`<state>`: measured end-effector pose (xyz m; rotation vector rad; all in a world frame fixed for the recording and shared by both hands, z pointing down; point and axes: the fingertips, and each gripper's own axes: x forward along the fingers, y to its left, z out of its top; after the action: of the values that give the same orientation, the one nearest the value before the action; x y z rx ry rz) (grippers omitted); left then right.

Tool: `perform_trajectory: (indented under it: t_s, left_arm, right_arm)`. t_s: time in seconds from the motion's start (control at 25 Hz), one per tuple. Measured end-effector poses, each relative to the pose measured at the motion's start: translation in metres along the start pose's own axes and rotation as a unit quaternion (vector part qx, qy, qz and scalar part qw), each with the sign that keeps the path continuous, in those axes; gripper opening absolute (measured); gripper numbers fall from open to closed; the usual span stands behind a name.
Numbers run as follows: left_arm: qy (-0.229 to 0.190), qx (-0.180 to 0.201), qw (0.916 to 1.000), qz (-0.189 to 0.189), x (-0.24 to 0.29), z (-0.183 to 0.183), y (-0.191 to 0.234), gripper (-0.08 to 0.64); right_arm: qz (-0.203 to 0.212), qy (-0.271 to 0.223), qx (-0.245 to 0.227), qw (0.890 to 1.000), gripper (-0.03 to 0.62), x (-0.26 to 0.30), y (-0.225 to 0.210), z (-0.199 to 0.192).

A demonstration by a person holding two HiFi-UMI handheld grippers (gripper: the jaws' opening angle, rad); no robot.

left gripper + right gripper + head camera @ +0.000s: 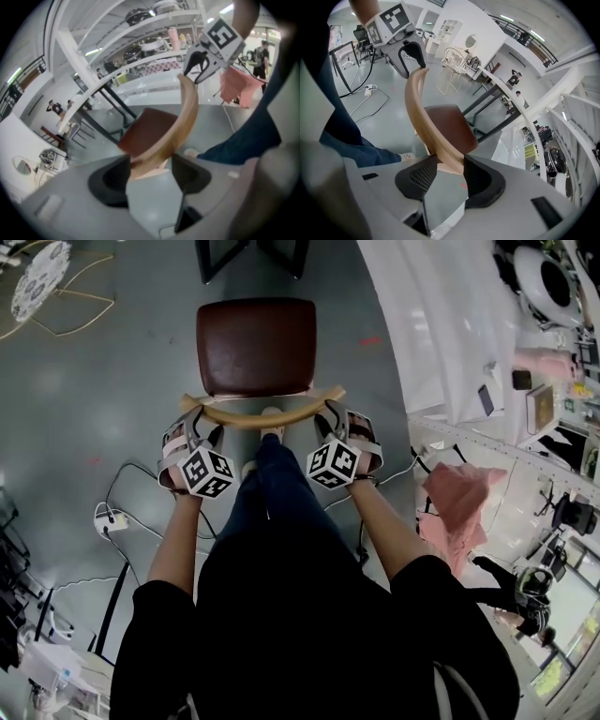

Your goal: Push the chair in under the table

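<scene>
The chair has a dark brown seat [255, 345] and a curved wooden backrest [262, 413]. It stands on the grey floor, facing the black table legs [211, 259] at the top edge. My left gripper [194, 427] is shut on the backrest's left end and my right gripper [335, 426] on its right end. In the left gripper view the backrest [186, 112] runs out from between the jaws of the left gripper [150, 161] towards the right gripper [206, 56]. In the right gripper view the backrest [417, 108] leaves the right gripper [450, 161] above the seat [447, 126].
The person's leg and shoe [272, 432] stand right behind the chair. A power strip with cables [111, 517] lies on the floor at left. A white table [441, 324] and cluttered shelves line the right. A pink cloth [459, 498] hangs there. A white wire chair [42, 277] sits far left.
</scene>
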<state>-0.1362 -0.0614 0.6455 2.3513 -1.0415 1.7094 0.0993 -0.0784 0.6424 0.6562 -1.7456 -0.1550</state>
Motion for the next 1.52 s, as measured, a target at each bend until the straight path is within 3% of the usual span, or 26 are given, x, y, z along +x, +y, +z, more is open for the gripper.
perform_trajectory:
  t_s: [0.64,1.52]
  left_arm:
    - [0.038,-0.007,0.9989,0.026,0.054,0.030,0.085,0.287]
    - [0.012,0.000,0.9998,0.017,0.108,0.062,0.191,0.291]
  right_arm:
    - [0.006,-0.017,-0.003,1.000,0.179,0.055,-0.083,0.037]
    - [-0.004,0.005,0.011,1.000,0.179,0.116,-0.171,0.084]
